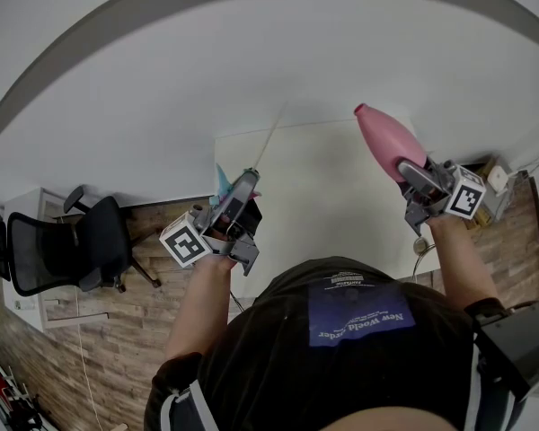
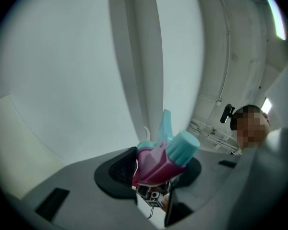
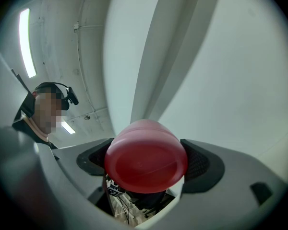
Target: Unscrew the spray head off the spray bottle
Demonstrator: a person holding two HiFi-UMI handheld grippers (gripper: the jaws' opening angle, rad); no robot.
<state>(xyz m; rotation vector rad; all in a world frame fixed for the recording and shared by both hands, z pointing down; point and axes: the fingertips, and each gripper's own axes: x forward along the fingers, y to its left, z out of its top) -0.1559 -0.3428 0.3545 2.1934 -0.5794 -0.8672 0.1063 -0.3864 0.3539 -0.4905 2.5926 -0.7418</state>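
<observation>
Evidently the unscrewing itself is done. In the head view the spray head (image 1: 225, 185) and the spray bottle (image 1: 386, 137) are well apart, each in its own gripper, both in the air over the white table (image 1: 323, 214). The left gripper (image 1: 238, 191) sits just left of the picture's centre. Its teal-and-pink head carries a thin dip tube (image 1: 268, 142) that runs off toward 1 o'clock, fully clear of the bottle. The right gripper (image 1: 411, 176) is out at 3 o'clock, with the pink bottle slanting away from it toward 11 o'clock. Both forearms reach forward from the body and are spread wide. Both grippers tilt somewhat upward, marker cubes toward the person.

In the left gripper view the jaws stand partly closed, clamped on the spray head (image 2: 161, 159) from 9 and 3 o'clock. The black pads (image 2: 116, 170) press its pink body. The teal collar points to 2 o'clock and the trigger to 12.

In the right gripper view the jaws are closed on the spray bottle (image 3: 146, 157). Its rounded red-pink base fills the gap between the pads (image 3: 201, 164) and faces away from the camera. The neck is hidden behind the body, so I cannot tell whether it is upright.

What remains, I judge, is setting the parts down. That calls for lowering both hands to the table, keeping the bottle's open neck from tipping and laying the head so the dip tube does not bend.
</observation>
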